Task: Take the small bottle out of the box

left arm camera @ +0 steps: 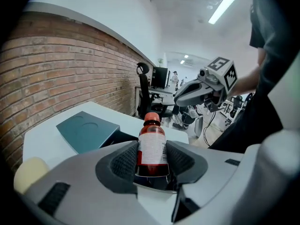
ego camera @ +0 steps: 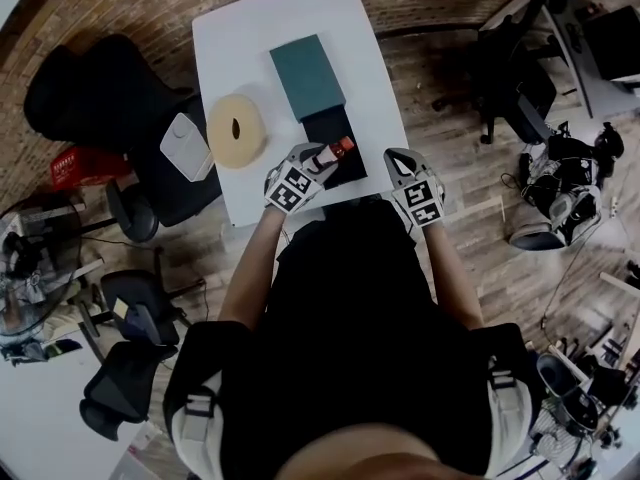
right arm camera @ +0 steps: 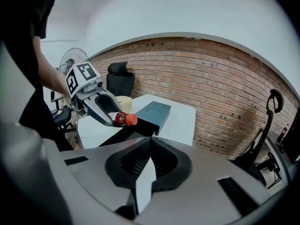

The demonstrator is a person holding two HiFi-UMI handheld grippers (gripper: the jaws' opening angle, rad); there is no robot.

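Note:
The small bottle (left arm camera: 152,130), red liquid with an orange cap and a white label, is clamped between the pads of my left gripper (left arm camera: 152,144). In the head view the bottle (ego camera: 331,154) hangs over the near end of the black box (ego camera: 338,136), whose teal lid (ego camera: 306,73) lies pushed back across its far part. The right gripper view shows the bottle (right arm camera: 124,119) tilted, clear above the box (right arm camera: 133,131). My right gripper (right arm camera: 151,139) is shut with nothing in it and hovers off the table's near right edge (ego camera: 395,156).
On the white table (ego camera: 250,28) a cream tape roll (ego camera: 236,130) lies left of the box. A white container (ego camera: 187,146) sits at the table's left edge. Black office chairs (ego camera: 95,93) stand to the left, and another one (right arm camera: 265,139) stands by the brick wall.

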